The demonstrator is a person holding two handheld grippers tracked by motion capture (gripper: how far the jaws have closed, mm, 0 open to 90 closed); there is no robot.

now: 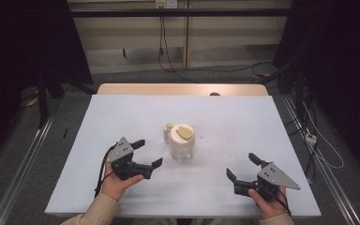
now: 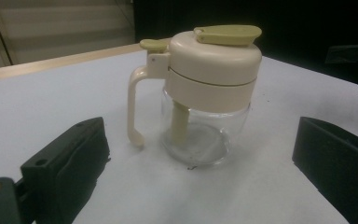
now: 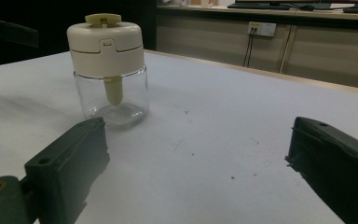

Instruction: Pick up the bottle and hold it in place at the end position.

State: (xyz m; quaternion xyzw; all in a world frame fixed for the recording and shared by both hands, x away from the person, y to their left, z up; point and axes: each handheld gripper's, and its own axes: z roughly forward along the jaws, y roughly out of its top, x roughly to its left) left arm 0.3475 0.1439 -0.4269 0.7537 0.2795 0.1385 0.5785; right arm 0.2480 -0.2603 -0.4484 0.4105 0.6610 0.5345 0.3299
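The upright clear glass jar with cream lid and handle (image 1: pixel 182 142) stands nearer the wide-open, empty left gripper (image 1: pixel 146 153) than the equally open, empty right gripper (image 1: pixel 243 166)

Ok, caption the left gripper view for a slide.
Open left tongs face an empty glass jar with cream lid and handle.

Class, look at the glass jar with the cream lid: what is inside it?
Through the clear wall of the glass jar a pale yellow-green tube hangs down from the cream lid, ending just above the bottom. The jar looks otherwise empty. The lid covers the tube's upper end.
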